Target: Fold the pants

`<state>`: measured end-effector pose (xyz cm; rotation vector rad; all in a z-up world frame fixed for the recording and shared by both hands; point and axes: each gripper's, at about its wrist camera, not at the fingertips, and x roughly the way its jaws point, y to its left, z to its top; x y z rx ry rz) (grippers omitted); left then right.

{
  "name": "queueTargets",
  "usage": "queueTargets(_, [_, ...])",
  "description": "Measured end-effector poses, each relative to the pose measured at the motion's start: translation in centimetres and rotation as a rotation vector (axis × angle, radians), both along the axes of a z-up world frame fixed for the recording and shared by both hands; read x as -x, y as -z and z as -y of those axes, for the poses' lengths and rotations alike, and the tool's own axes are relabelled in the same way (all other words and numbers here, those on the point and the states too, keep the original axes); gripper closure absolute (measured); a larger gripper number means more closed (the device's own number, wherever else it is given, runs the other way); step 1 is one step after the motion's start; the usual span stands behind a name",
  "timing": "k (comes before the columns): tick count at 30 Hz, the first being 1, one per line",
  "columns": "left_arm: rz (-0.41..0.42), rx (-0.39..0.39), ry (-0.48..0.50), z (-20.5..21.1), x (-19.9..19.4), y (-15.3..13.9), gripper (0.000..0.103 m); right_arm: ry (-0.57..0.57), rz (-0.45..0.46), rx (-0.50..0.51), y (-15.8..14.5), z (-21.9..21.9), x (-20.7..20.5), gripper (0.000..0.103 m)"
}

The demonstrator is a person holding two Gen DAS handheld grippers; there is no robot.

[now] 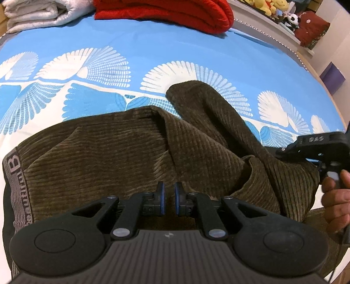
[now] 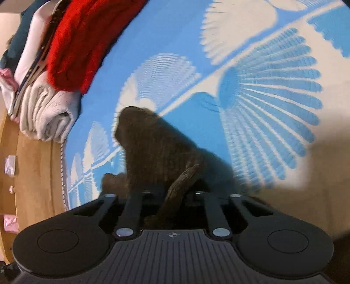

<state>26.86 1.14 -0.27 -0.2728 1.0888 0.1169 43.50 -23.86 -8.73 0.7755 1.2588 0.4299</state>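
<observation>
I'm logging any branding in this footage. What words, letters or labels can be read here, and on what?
"B": large letter on the pants' waistband; the smaller lettering below it is too distorted to read.
"DAS": on the body of the right gripper, seen from the left wrist camera.
Small round emblem on the left gripper base: a symbol, no readable text.
Right wrist view: blurred, nothing readable.

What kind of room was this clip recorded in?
Most likely a bedroom: brown corduroy pants lie on a bed with a blue patterned sheet, folded blankets stacked at its far end, and plush toys sit on a shelf.
</observation>
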Motion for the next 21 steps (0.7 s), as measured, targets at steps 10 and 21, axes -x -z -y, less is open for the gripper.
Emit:
queueTargets(10, [0.148, -0.006, 0.005, 0.6, -1.1, -2.0, 0.093, 0.292, 0.374, -0.161, -8.6, 3.5, 1.4, 0.096])
queueTargets(21, [0.058, 0.055, 0.248, 5.5, -2.4, 1.5, 0.065, 0.889, 0.152, 0.294, -4.1, 16.2, 4.9, 0.089])
